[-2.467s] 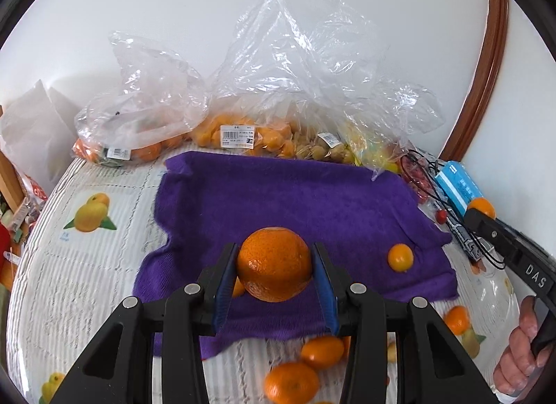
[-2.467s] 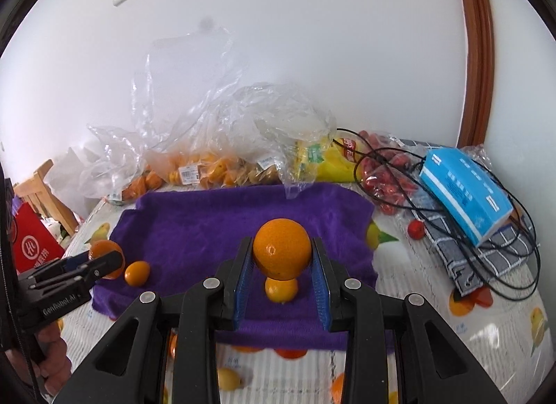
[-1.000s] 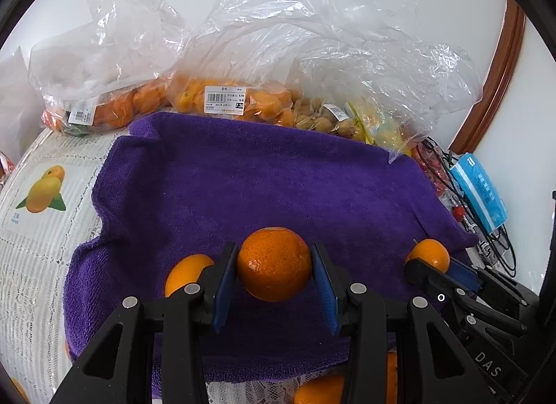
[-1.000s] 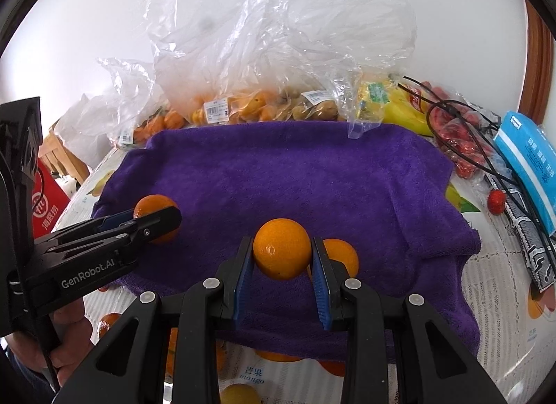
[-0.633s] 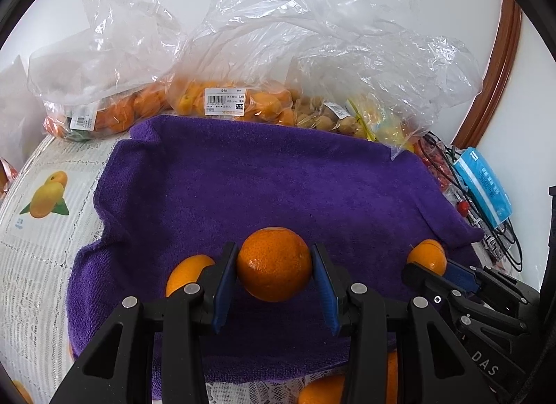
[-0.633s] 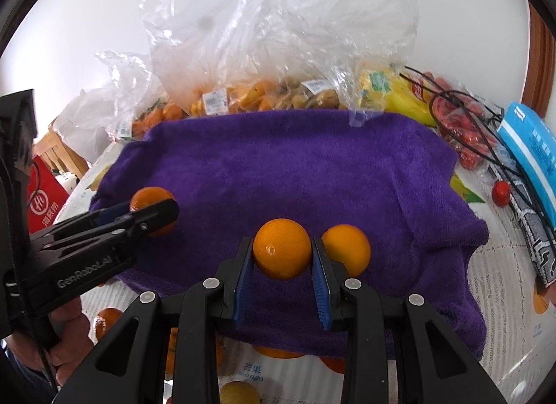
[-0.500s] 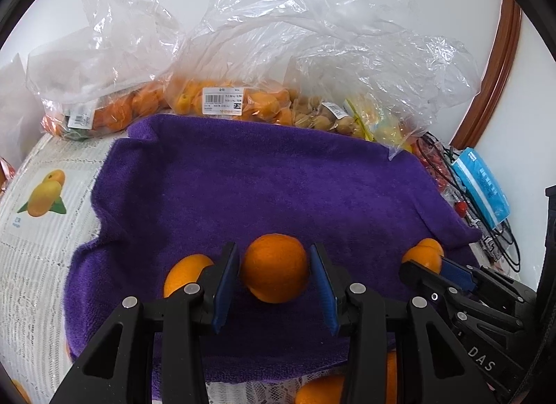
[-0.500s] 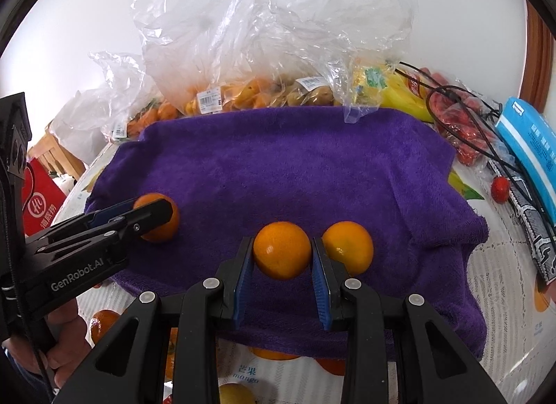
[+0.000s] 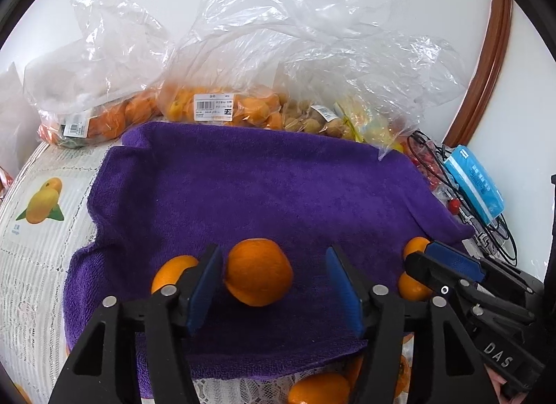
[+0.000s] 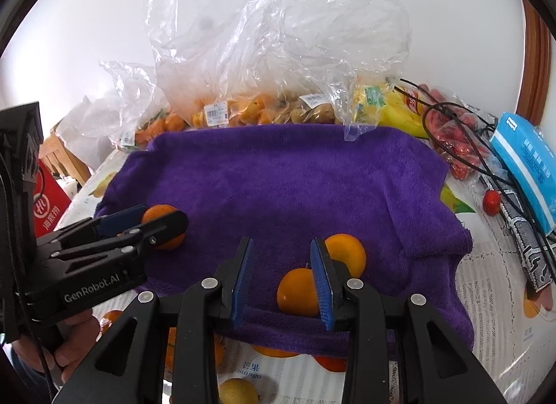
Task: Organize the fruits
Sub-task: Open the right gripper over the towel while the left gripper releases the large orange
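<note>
Purple towel [image 9: 260, 195]: 4 oranges [image 9: 257, 275] | left tool [image 9: 272, 256] just opened around one | right tool [image 10: 280, 243] open

Blue tissue pack [image 10: 528, 164] lies far right of the tool, on a patterned grey case [image 10: 521, 230] under black cables [image 10: 462, 147]. Red carton [image 10: 47, 202] stands far left.

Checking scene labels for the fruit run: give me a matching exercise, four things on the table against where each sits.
Things:
1. towel
2. tissue pack
3. barcoded bag
4. mango print

Places:
A. on the tablecloth, left of the towel
B. behind the towel's far edge
C. right of the towel
D. mid-table, with oranges on it

Pairs: 1-D, 2-C, 3-B, 4-A
</note>
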`<state>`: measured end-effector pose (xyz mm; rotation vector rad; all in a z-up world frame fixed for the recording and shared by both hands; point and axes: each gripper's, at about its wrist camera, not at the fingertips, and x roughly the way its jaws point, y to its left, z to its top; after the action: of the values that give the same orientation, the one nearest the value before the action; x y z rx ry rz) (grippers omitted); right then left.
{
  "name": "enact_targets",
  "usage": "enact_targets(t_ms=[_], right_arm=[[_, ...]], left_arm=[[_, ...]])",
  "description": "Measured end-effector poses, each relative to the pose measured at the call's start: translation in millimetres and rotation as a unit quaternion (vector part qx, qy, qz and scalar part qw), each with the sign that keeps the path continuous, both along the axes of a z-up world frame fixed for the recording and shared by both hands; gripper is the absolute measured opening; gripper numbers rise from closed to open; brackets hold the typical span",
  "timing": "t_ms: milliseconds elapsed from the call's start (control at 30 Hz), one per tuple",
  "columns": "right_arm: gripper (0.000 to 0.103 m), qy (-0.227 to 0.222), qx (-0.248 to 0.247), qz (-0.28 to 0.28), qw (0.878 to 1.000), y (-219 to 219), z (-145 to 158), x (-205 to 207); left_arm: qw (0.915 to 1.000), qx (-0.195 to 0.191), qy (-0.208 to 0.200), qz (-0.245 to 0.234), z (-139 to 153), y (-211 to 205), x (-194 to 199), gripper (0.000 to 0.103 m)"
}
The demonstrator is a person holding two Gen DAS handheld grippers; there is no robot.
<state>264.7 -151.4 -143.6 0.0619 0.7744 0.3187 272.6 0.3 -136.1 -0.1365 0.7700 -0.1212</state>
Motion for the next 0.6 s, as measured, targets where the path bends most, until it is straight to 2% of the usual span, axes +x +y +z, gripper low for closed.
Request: enact_targets(t_ms=[300, 600], right_arm=[[0.036, -0.008, 0.006, -0.025, 1.0, -10, 7, -1], [0.036, -0.017, 0.013, -0.033, 0.999, -17, 12, -5]], left_arm=[[0.9997, 0.02, -0.016, -0.004, 3, -7, -6, 0.061], [0.9998, 0.007, -0.016, 0.004, 5, -1, -5, 0.061]])
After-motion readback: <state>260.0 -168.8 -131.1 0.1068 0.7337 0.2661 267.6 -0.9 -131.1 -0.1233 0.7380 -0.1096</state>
